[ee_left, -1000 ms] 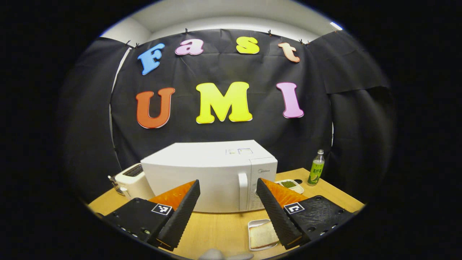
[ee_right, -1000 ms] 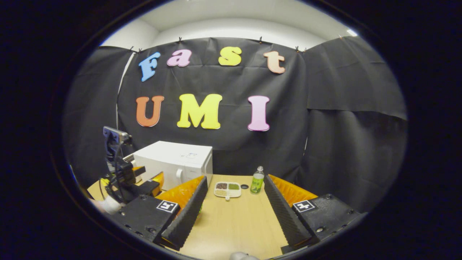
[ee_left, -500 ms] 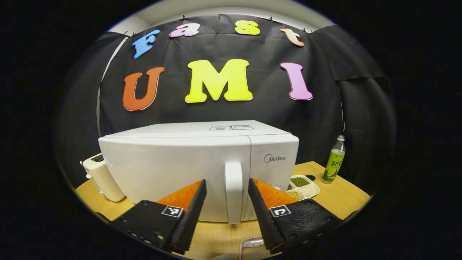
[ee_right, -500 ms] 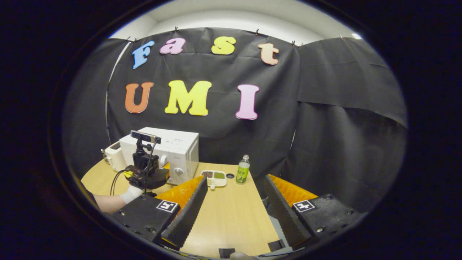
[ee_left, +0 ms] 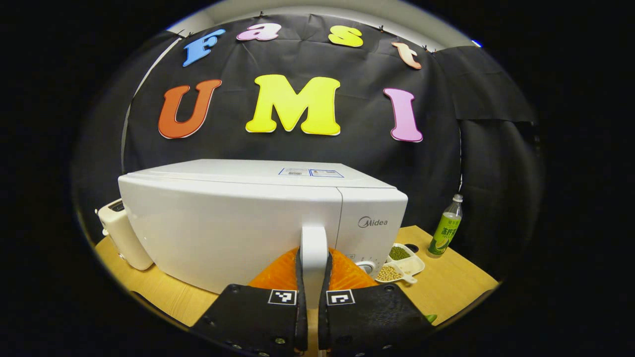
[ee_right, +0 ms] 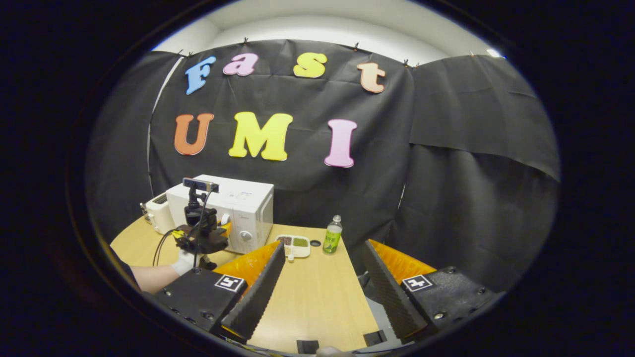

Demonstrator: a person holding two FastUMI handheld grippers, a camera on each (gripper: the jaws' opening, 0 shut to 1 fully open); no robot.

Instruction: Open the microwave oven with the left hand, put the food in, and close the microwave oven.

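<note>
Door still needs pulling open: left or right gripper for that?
Left. The left gripper is shut on the microwave's door handle, ready to pull. The right gripper hangs open over the table, away from the microwave.

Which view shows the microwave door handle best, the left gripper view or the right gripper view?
The left gripper view: the door handle stands close and central, clamped between the left gripper fingers. In the right gripper view the microwave is small and far, and the left gripper covers most of the handle.
</note>
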